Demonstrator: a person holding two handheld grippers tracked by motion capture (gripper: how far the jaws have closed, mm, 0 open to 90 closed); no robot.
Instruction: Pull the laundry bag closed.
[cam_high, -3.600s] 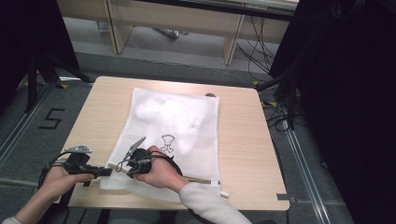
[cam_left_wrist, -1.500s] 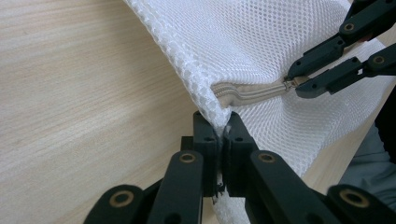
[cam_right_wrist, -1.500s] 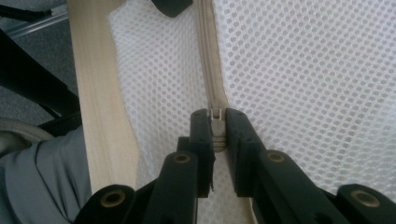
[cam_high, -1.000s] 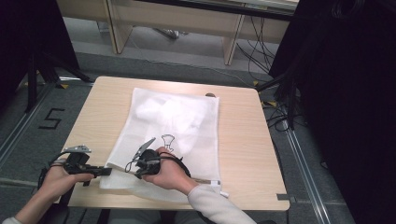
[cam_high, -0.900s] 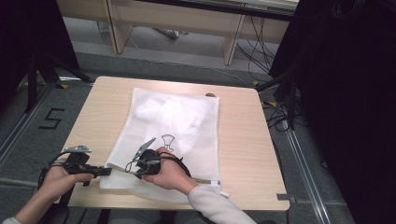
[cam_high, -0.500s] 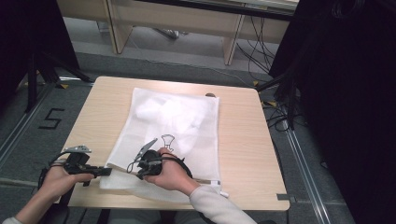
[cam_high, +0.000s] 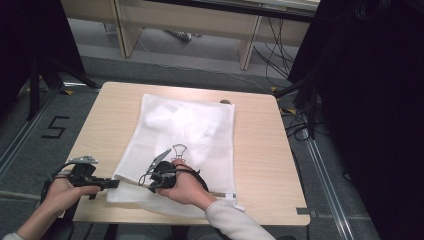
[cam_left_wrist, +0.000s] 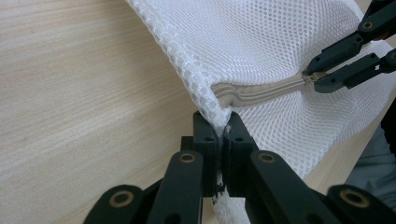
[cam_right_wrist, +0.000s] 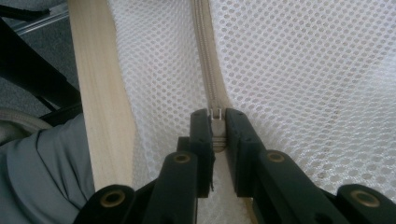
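I see the desk (cam_high: 260, 150) carrying a white mesh bag (cam_high: 190, 130) that lies flat from its middle to its near edge, where a zip (cam_left_wrist: 266, 88) runs along the bag's near side. My left tongs (cam_left_wrist: 223, 128) are clamped on the bag's near-left corner at the zip's end. My right tongs (cam_right_wrist: 215, 122) are closed on the small metal zip pull (cam_right_wrist: 215, 114) a little way along.

We see a mesh bag (cam_high: 185, 135) lying flat on the table (cam_high: 260, 150), reaching from its far edge to its near edge. The left gripper (cam_high: 112, 183) sits at the bag's near left corner; just to its right, the right gripper (cam_high: 145, 179) rests on the bag's zipper (cam_right_wrist: 208, 56).
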